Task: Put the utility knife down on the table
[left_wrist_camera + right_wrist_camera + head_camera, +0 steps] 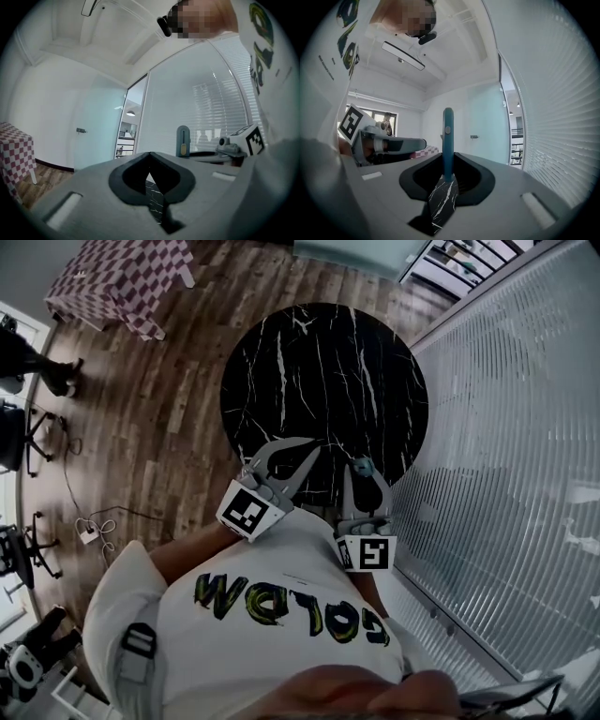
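Teal utility knife (448, 136) pinched upright in right tongs (449, 173); left tongs (150, 155) closed, empty. Looks light, rigid, slick: hold it mid-handle.

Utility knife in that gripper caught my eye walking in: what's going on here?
A person at a round black table holds a gripper in each hand. The right gripper is shut on a teal utility knife, above the table's near edge, not yet put down. The left gripper is shut and empty.

Checkered table (122, 282) sits well off beyond the left gripper (300, 454), out on the wood floor (159, 399). Blinds (506, 427) run just right of the right gripper (364, 470). Cable (94, 526) lies way off left.
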Motion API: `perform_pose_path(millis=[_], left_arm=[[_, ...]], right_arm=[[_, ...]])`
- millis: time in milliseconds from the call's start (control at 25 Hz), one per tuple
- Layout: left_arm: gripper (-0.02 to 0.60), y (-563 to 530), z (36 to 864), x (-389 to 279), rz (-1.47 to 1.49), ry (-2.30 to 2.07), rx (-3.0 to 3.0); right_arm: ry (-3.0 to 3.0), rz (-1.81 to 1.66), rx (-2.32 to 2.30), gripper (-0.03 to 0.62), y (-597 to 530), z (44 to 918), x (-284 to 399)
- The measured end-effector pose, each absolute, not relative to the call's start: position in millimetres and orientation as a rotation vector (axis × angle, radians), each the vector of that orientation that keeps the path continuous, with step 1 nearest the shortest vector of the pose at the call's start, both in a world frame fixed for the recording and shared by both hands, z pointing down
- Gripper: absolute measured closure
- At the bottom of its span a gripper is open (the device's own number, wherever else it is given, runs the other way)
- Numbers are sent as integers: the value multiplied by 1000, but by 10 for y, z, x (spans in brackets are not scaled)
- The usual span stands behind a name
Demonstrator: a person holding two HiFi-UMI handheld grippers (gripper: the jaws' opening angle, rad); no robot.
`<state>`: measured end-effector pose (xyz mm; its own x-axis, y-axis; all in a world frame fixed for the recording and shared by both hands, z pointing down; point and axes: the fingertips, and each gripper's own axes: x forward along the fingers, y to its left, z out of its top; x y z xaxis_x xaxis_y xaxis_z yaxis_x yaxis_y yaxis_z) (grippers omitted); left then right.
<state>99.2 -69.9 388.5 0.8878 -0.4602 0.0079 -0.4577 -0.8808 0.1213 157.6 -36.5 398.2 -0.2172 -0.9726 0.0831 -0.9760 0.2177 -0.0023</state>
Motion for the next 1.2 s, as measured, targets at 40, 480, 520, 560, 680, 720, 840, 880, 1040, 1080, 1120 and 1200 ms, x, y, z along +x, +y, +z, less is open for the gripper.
perform_pose_path(millis=[40,480,520,560,680,720,840,880,1040,1080,1120,1200], left_arm=[[581,-706,3919,996,-19,-718,2933],[581,-785,4417,994,154,-710,2917],[581,-795,4475,986,169,-710,2912],[581,-809,4534,975,184,-710,2906],[581,-839,4702,932,224,-711,2884],[581,-838,4756,916,238,-711,2877],[581,-854,4904,873,270,-719,2869],[581,-862,4957,859,279,-723,2865],[581,-906,5199,819,325,-721,2841],[581,-914,5269,808,339,-717,2831],[581,-919,5342,796,354,-713,2820],[581,-926,5490,773,386,-701,2798]], right_arm=[[-2401,83,1923,522,-373,4009,1579],[-2353,172,1849,522,-433,4537,1546],[-2348,182,1840,522,-438,4612,1541],[-2342,193,1831,522,-448,4679,1532],[-2321,219,1798,522,-474,4849,1494],[-2313,224,1785,522,-475,4900,1480],[-2288,238,1755,522,-490,5067,1452],[-2280,246,1748,522,-493,5128,1445],[-2250,281,1710,522,-513,5389,1404],[-2240,292,1697,522,-516,5463,1390],[-2230,303,1681,522,-518,5538,1373],[-2215,324,1647,522,-522,5692,1340]])
